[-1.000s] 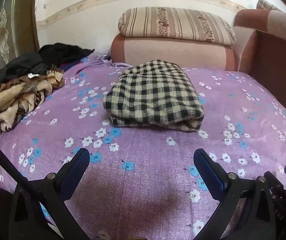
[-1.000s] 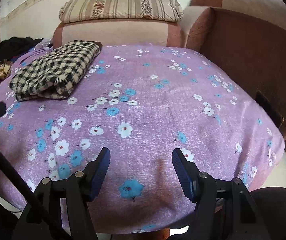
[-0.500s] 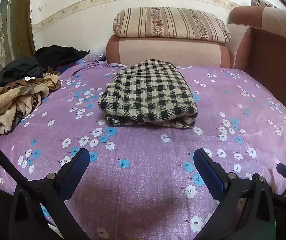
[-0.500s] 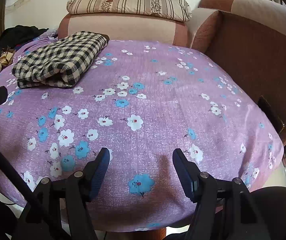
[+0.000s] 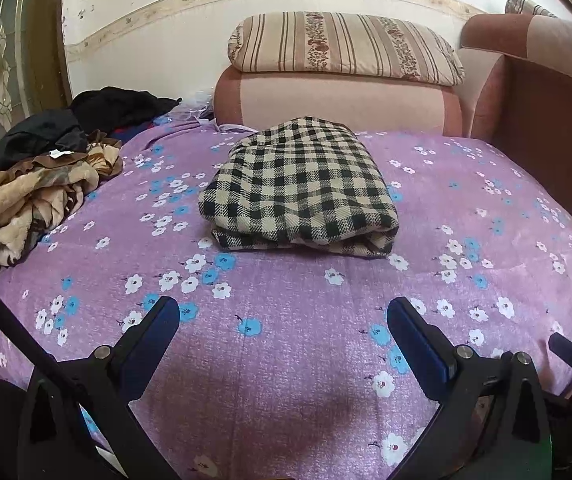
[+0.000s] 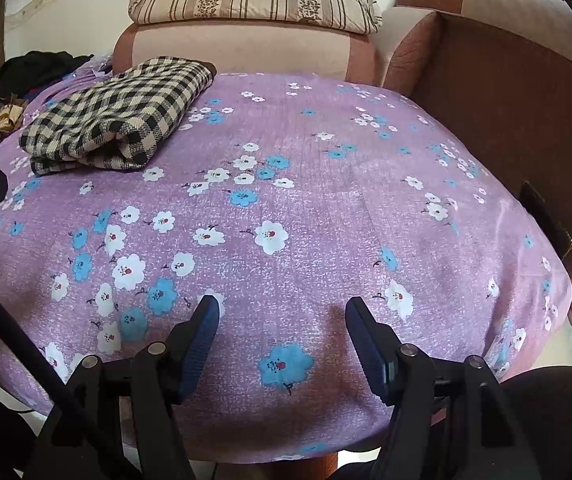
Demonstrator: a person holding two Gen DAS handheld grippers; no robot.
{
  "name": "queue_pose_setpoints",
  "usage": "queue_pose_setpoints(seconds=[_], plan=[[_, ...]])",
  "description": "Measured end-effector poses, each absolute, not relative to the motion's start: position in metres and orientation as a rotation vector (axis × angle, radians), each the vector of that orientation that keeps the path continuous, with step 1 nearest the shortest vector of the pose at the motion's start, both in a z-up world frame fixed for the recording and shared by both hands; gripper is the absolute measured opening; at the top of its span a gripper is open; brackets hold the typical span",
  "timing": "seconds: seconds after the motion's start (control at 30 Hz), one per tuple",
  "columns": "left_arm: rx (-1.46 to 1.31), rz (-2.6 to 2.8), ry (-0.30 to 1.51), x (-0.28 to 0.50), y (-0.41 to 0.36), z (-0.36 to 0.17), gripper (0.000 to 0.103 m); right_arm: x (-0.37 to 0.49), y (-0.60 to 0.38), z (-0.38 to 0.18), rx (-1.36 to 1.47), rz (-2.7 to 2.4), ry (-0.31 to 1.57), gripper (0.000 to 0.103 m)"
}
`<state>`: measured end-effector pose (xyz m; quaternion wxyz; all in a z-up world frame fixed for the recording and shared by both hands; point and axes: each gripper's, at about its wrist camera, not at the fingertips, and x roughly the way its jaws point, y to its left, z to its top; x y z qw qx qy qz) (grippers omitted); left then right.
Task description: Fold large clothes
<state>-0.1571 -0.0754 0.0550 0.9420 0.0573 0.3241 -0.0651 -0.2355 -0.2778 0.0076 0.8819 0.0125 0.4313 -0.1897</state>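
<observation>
1. At far left, against the edge of the bed, a heap of unfolded clothes point(image 5: 38, 196) waits: one tan-and-brown patterned piece in front and dark garments point(image 5: 98, 114) behind it. I cannot count the dark ones apart.
2. My left gripper point(image 5: 282, 320) hovers over the purple flowered sheet point(image 5: 286, 360), jaws spread wide, holding nothing.
3. Straight ahead of it, well apart, lies the one checked garment point(image 5: 297, 184), already a folded bundle, long axis running away from me toward the sofa back point(image 5: 337, 100).
4. My right gripper point(image 6: 282, 312) is likewise empty, jaws parted more narrowly; from it the checked garment point(image 6: 118, 116) sits far up and to the left.
5. I judge the left hand nearer both bundle and heap, so the next reach is leftward.
6. Count: one folded piece, one heap, two grippers, one striped cushion point(image 5: 341, 46).
</observation>
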Motion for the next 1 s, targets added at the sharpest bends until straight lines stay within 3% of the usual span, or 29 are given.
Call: queue_pose_setpoints(seconds=[0.3, 0.63, 0.8, 0.9, 1.0], plan=[[0.081, -0.115, 0.652, -0.157, -0.062, 0.062, 0.103, -0.231, -0.267, 0.006, 0.009, -0.387, 0.903, 0.07], [0.104, -0.136, 0.661, -0.161, -0.071, 0.06, 0.103, -0.257, -0.297, 0.052, 0.099, -0.477, 0.777, 0.07], [0.088, -0.132, 0.657, -0.158, -0.065, 0.065, 0.103, -0.241, -0.293, 0.091, 0.007, -0.465, 0.711, 0.071], [0.053, -0.116, 0.687, -0.15, -0.056, 0.065, 0.103, -0.223, -0.286, 0.114, 0.048, -0.402, 0.659, 0.078], [0.054, -0.091, 0.698, -0.145, -0.049, 0.062, 0.103, -0.208, -0.279, 0.114, 0.103, -0.374, 0.667, 0.078]])
